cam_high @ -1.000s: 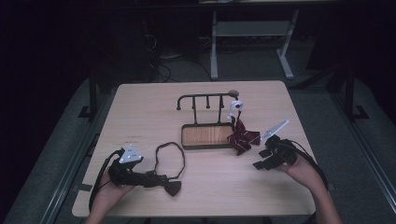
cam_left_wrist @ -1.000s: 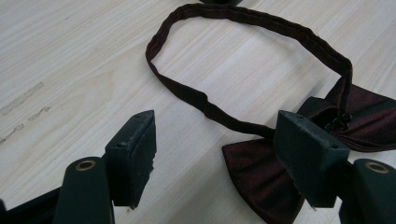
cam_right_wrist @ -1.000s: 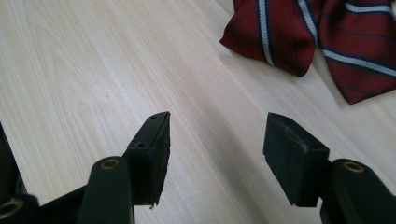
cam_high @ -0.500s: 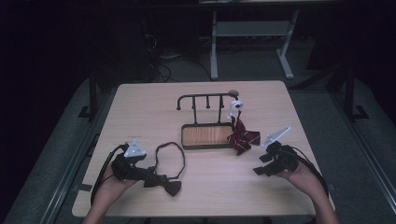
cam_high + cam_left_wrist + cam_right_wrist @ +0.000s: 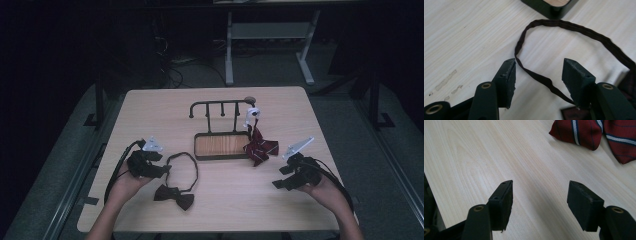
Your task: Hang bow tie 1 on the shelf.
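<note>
We hold our left gripper [image 5: 537,82] wide open astride the strap [image 5: 534,75] of the dark bow tie [image 5: 174,196] on the pale wood table [image 5: 230,210], our right gripper [image 5: 540,205] open on nothing, the striped red tie [image 5: 260,148] beside the wood-floored rack [image 5: 221,146], beyond it a dim room

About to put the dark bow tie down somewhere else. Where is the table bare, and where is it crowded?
Bare: the table's far-left corner beyond the rack, and the near middle between the dark bow tie and the right gripper. Crowded: around the rack's base, where the red striped tie lies.
</note>
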The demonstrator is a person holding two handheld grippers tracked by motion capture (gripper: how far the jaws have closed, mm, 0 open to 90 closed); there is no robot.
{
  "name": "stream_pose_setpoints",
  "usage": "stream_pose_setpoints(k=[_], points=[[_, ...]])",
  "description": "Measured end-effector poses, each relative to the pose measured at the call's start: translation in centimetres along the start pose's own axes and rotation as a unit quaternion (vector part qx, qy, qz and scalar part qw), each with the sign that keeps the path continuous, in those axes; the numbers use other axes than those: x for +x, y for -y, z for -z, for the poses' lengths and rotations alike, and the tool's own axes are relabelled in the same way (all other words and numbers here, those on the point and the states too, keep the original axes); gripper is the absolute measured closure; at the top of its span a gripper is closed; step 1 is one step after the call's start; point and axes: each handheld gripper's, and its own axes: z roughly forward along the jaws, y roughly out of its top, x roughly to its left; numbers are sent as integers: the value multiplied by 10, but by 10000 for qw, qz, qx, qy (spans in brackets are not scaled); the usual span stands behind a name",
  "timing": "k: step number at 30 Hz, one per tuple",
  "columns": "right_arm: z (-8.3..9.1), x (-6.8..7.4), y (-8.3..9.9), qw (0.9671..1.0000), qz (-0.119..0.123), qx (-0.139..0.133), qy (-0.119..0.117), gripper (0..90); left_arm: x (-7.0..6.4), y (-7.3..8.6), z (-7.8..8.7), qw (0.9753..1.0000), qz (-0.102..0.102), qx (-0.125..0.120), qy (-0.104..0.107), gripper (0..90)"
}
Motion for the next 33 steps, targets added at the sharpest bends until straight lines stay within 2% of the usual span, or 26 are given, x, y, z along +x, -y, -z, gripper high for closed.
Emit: stream_pose_setpoints(k=[7, 10, 12, 16, 20, 30, 33], points=[[3, 0, 1, 10000, -17, -55, 30, 373, 11, -5, -13, 9996, 146, 252, 3, 494], [3, -1, 1, 10000, -22, -71, 26, 373, 13, -8, -18, 9994, 150, 298, 3, 512], [3, -1, 1, 10000, -1, -63, 44, 374, 15, -9, -22, 9992, 283, 294, 15, 529], [3, 1, 0, 10000, 19, -64, 23, 374, 20, -10, -30, 9985, 323, 432, 39, 546], [3, 1, 0, 10000, 20, -64, 30, 374, 24, -10, -37, 9977, 346, 582, -17, 599], [6, 0, 1, 9999, 33, -121, 57, 376, 27, -14, -48, 9957, 380, 839, 107, 736], [8, 1, 0, 9997, 75, -198, 153, 385, 28, -15, -50, 9956, 376, 846, 133, 782]])
